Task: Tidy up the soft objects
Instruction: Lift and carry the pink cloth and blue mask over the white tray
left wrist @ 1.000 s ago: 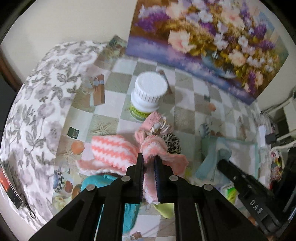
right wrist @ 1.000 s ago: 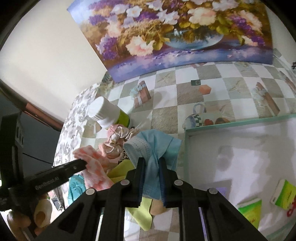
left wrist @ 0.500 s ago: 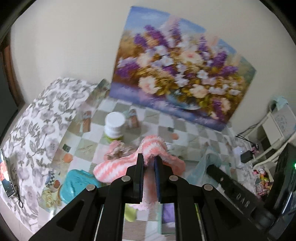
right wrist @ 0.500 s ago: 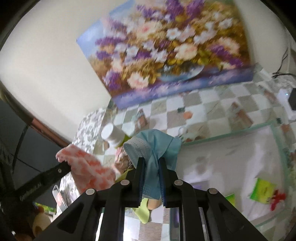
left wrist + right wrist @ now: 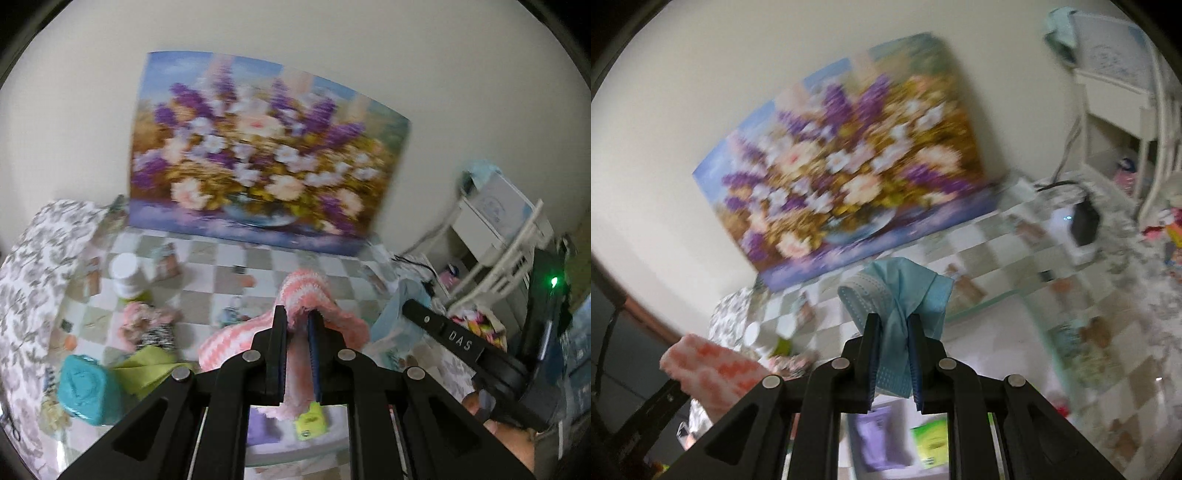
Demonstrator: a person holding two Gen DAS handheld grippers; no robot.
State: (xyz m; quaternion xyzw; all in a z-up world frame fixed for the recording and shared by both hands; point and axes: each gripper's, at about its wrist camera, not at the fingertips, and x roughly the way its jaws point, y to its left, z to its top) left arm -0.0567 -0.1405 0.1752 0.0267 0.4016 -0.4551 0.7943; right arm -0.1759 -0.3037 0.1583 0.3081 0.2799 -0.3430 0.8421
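Carrying is your step now: your left gripper [image 5: 297, 322] is clamped on the pink-and-white knitted cloth [image 5: 306, 295], your right gripper [image 5: 893, 325] pinched on the blue face mask [image 5: 897, 291], both held above the checkered tablecloth [image 5: 207, 284]. Next, you'd need to lower each over the white tray [image 5: 997, 332] and release.

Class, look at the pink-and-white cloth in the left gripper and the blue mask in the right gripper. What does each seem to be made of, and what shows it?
Pink-and-white cloth: looks like knitted or crocheted yarn, matte and fuzzy; zigzag stripes and a woolly edge show it.
Blue mask: probably thin non-woven fabric, smooth and matte; a dotted embossed edge and soft crumpled folds suggest it.
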